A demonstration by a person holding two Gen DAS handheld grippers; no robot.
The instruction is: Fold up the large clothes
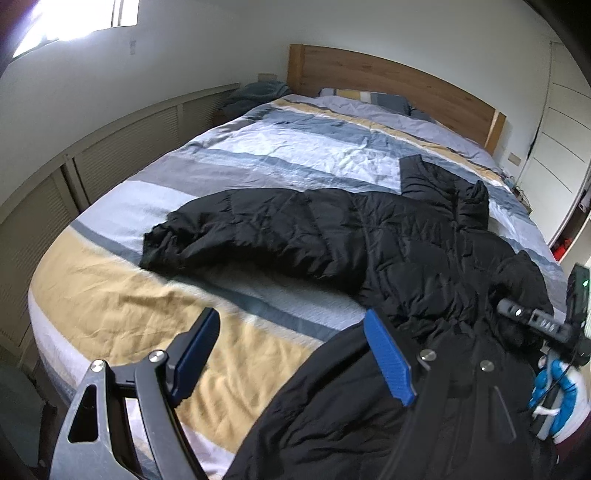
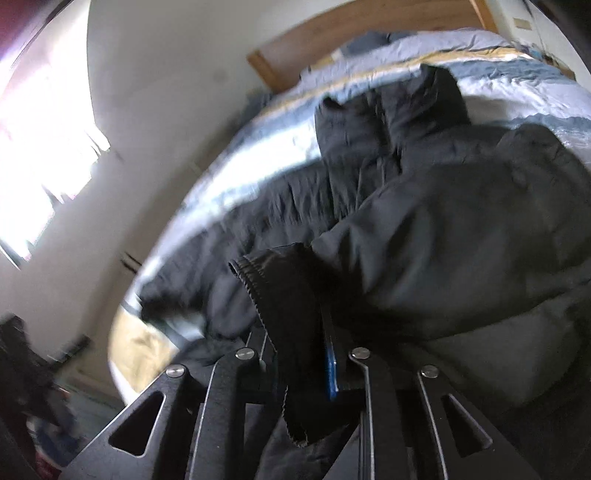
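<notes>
- White walls surround a wide bed dressed in a crumpled cover striped in pale blue, grey, white and mustard yellow, with a plain wooden headboard at its far end.
- Low beige louvred cabinet doors run along the wall beside the bed, and bright daylight comes from a window high in the corner.
- A large black quilted puffer jacket lies spread across the middle of the bed, one sleeve stretched out toward the cabinet side and its collar end toward the headboard.
- A near part of the jacket hangs over the bed's front edge, under the left gripper.
- The left gripper, black metal with blue ribbed pads, hovers above that near edge; its fingers are spread wide with nothing between them.
- The right gripper appears in its own blurred view, its fingers drawn close together around a black cuff with a stitched, gathered hem; the cloth sits in the narrow gap and drapes down past the pads.
- Whether the pads press the cuff cannot be told from the blur.
- In the left view, a hand in a blue and white glove grips the right tool at the frame's edge.
</notes>
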